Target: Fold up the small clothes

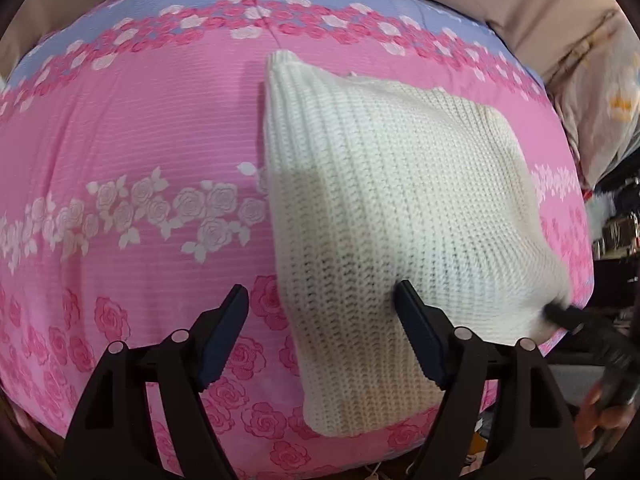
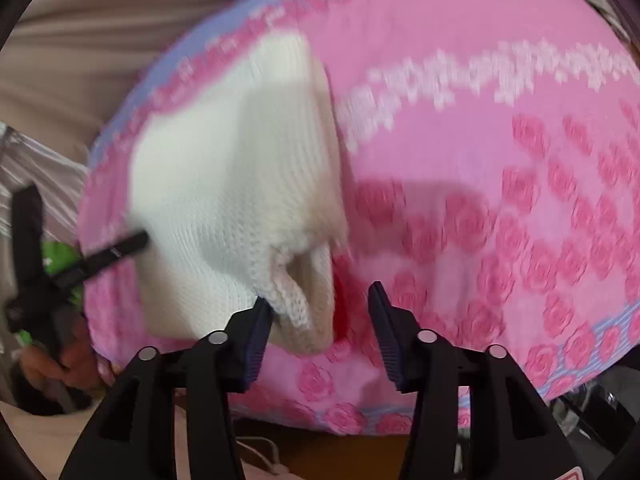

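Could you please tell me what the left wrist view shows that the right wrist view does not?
Only the left wrist view shows the white knit garment sharply, with its ribbing, and the white rose band clearly printed on the bedspread. Only the right wrist view shows the garment's loose near edge with an opening, though that view is blurred. Both show the garment on the pink bedspread, and both the left hand-held gripper and the right hand-held gripper open.
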